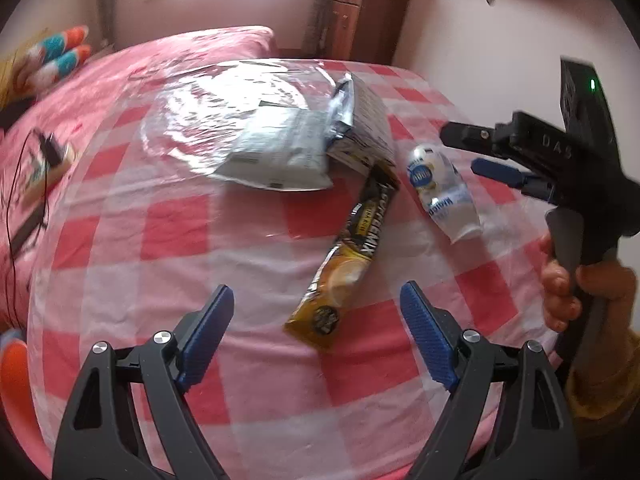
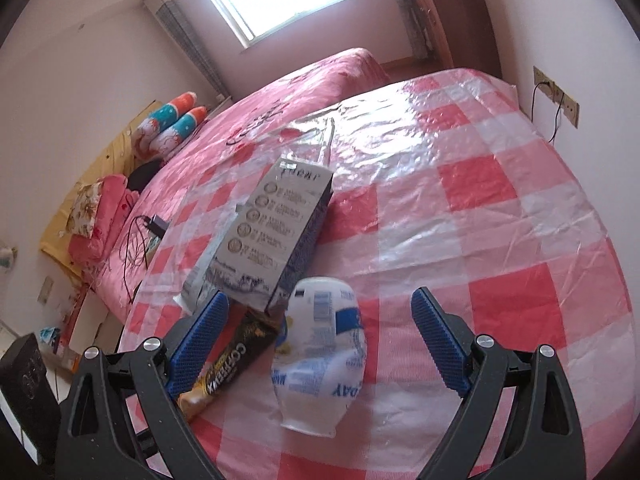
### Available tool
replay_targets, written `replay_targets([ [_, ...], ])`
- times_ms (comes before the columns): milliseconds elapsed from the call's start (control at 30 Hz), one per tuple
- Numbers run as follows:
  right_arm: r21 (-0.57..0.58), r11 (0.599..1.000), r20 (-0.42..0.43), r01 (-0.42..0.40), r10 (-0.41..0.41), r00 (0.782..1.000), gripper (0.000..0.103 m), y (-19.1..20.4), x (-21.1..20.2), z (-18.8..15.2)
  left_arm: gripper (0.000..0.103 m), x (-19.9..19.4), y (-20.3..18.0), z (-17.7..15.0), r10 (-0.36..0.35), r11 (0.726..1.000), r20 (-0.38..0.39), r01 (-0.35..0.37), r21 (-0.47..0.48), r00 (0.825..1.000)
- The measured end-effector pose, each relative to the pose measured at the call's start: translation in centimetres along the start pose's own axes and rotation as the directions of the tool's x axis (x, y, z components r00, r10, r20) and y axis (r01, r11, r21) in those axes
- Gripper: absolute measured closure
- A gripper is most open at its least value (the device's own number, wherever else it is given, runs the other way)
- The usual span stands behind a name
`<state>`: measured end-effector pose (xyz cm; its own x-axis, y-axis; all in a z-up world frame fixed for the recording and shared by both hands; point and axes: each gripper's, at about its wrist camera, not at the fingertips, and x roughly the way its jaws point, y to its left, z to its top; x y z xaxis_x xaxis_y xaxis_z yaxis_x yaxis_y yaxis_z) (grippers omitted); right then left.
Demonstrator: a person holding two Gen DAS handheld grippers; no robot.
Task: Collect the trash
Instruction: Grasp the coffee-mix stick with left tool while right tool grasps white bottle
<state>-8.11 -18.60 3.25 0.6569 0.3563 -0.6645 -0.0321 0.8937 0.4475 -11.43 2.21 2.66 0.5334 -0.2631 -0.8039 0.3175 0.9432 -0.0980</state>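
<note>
A yellow-black coffee mix sachet (image 1: 344, 256) lies on the red-white checked table cover, just ahead of my open left gripper (image 1: 316, 300). A white-blue squashed plastic bottle (image 1: 442, 192) lies to its right, on its side. A grey printed carton (image 1: 362, 128) and a white-grey pouch (image 1: 276, 148) lie behind. My right gripper (image 2: 320, 312) is open, its jaws on either side of the bottle (image 2: 320, 356); it also shows in the left wrist view (image 1: 472, 152). The sachet (image 2: 228, 368) and carton (image 2: 272, 232) lie left of the bottle.
A clear plastic sheet (image 1: 208, 100) covers the far part of the table. A pink bed (image 2: 304, 92) with pillows (image 2: 172, 124) lies beyond. A charger with cables (image 2: 148, 228) lies on the bed. A wooden cabinet (image 1: 360, 16) stands at the wall.
</note>
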Motion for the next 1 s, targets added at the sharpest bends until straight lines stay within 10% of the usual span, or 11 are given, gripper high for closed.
replay_targets([
  [467, -0.105, 0.994, -0.065, 0.008, -0.015, 0.998, 0.033, 1.6, 1.6, -1.3, 0.019, 2.8, -2.5, 1.7, 0.032, 0.996, 0.004, -0.032, 0.083, 0.999],
  [1000, -0.124, 0.992, -0.058, 0.014, -0.021, 0.998, 0.037, 1.6, 2.4, -1.5, 0.064, 5.0, -3.3, 3.3, 0.058, 0.995, 0.017, -0.059, 0.075, 0.998],
])
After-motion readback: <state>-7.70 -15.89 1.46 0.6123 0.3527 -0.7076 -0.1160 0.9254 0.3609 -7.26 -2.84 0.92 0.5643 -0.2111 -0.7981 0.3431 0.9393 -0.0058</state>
